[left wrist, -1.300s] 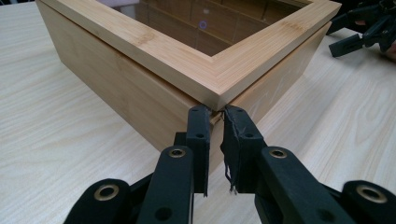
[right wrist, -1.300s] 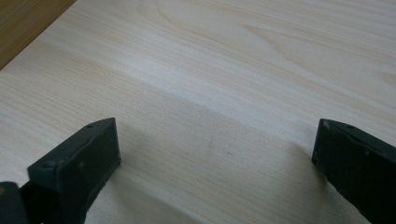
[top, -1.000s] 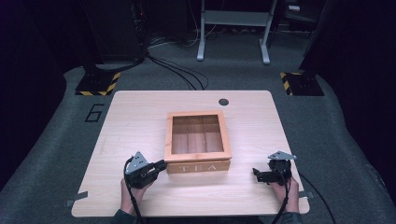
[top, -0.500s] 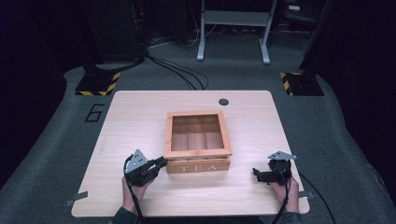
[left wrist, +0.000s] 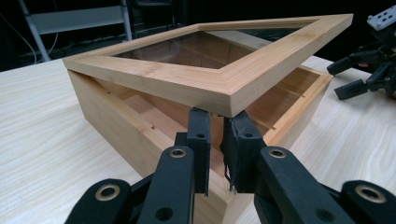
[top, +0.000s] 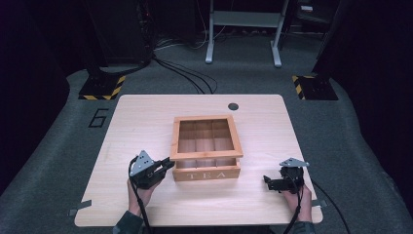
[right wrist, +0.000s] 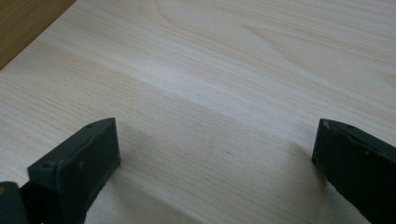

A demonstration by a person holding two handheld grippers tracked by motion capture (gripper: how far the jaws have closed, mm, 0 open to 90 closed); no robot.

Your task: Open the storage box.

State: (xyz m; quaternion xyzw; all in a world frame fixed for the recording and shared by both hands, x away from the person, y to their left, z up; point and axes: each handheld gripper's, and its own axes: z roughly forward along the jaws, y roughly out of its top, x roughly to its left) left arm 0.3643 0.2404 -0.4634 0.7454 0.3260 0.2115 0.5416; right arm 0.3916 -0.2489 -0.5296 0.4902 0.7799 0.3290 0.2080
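While left tongs (left wrist: 215, 140), nearly closed, prop glass lid (left wrist: 219, 70) of tea box (top: 207, 168) at mid-tabletop (top: 146, 112), right tongs (right wrist: 215, 154) idle wide apart; slip likely drops lid shut.

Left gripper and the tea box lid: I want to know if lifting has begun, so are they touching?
Touching. In the left gripper view, the left gripper has its shut tips pressed under the raised lid corner.
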